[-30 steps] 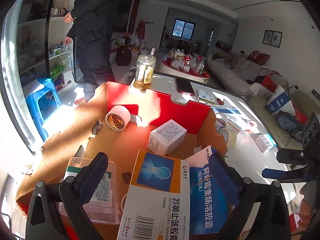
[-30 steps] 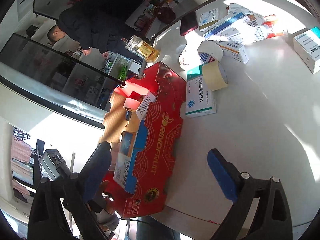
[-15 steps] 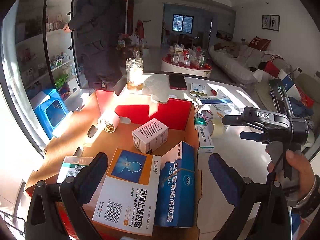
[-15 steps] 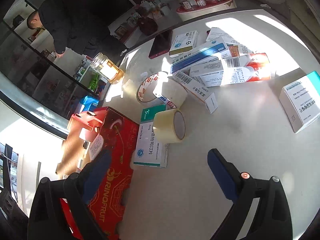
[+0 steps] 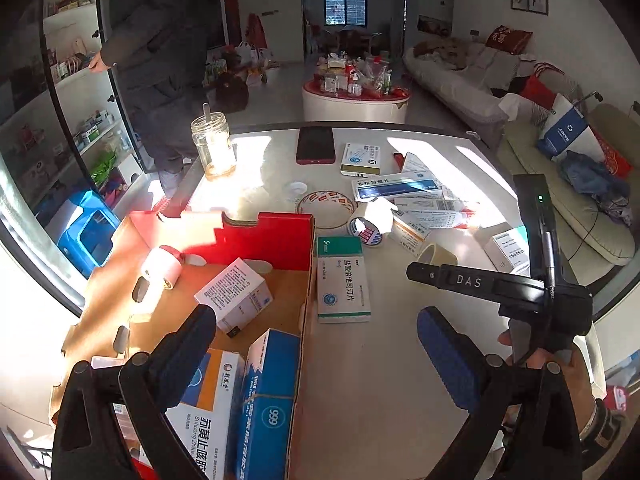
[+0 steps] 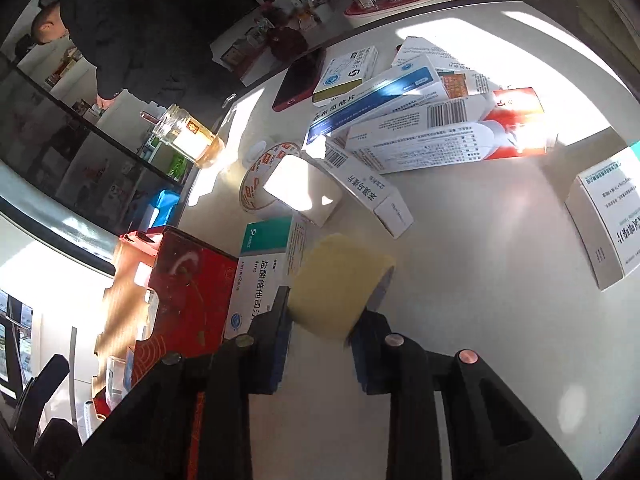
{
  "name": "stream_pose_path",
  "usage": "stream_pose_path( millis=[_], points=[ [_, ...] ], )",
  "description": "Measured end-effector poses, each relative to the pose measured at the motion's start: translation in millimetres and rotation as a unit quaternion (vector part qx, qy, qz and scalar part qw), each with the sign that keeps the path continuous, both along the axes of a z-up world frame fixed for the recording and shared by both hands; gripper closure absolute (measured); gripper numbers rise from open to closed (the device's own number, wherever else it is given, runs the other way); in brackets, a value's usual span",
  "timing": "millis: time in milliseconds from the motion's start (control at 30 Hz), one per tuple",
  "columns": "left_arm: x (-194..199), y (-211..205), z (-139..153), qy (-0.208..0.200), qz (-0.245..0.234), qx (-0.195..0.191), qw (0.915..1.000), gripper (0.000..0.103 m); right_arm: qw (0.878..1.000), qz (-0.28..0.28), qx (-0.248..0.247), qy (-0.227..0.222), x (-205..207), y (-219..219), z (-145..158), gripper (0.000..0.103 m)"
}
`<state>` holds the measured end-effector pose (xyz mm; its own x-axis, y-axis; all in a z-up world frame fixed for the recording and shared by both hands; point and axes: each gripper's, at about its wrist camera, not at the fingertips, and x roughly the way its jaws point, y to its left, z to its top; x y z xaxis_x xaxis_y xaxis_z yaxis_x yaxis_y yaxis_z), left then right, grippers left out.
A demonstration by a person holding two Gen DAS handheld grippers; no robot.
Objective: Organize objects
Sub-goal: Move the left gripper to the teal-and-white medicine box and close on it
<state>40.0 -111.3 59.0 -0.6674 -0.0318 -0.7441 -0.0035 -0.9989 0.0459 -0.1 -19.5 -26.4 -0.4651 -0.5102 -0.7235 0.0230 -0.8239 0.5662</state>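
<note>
Partly done: several medicine boxes (image 5: pixel 256 396) and one tape roll (image 5: pixel 162 270) already in the cardboard box (image 5: pixel 200 280). Right gripper (image 6: pixel 320 332) just closed on the yellow tape roll (image 6: pixel 340 284) beside it. Left gripper (image 5: pixel 316 352) wide open, empty. Many boxes (image 6: pixel 420 136) left on the counter (image 6: pixel 480 280).

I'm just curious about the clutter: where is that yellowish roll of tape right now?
In the right wrist view the tape roll sits low and central on the white table, between the right gripper pads, beside the green-and-white medicine box.
</note>
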Motion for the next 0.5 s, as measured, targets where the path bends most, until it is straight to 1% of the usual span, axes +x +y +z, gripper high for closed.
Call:
stream_pose_path(
  millis=[67,133,167,200,267,333,367,433,500],
  points=[
    [-23.2,30.4,-3.4,-0.005,-0.011,-0.044,0.9990,0.001,1.000,-0.019,-0.025,0.000,18.9,29.8,1.5,0.076],
    [-49.7,57.5,-12.8,-0.015,-0.030,-0.072,0.9969,0.001,0.999,-0.034,-0.035,0.002,38.9,54.9,2.9,0.076],
    [-64.1,68.6,-18.3,-0.020,-0.041,-0.080,0.9958,0.001,0.998,-0.040,-0.042,0.003,49.1,66.7,3.3,0.076],
    [-77.8,77.3,-24.5,-0.027,-0.049,-0.081,0.9952,0.001,0.998,-0.046,-0.050,0.001,58.9,77.3,3.6,0.076],
    [-106.3,88.8,-35.9,-0.054,-0.060,-0.061,0.9949,0.001,0.996,-0.055,-0.067,0.000,76.0,95.1,3.7,0.076],
    [-131.4,91.5,-44.9,-0.072,-0.054,-0.041,0.9951,0.001,0.994,-0.063,-0.085,0.003,90.3,108.6,3.2,0.076],
    [-140.6,91.5,-48.1,-0.075,-0.049,-0.039,0.9952,0.002,0.993,-0.067,-0.097,0.004,95.5,115.8,3.2,0.076],
    [-150.7,95.0,-52.0,-0.077,-0.053,-0.042,0.9947,0.002,0.990,-0.074,-0.117,0.003,101.9,126.7,1.6,0.075],
    [-154.5,104.1,-57.7,-0.095,-0.069,-0.040,0.9923,0.002,0.988,-0.082,-0.129,0.005,107.2,134.4,0.9,0.075]
  ],
)
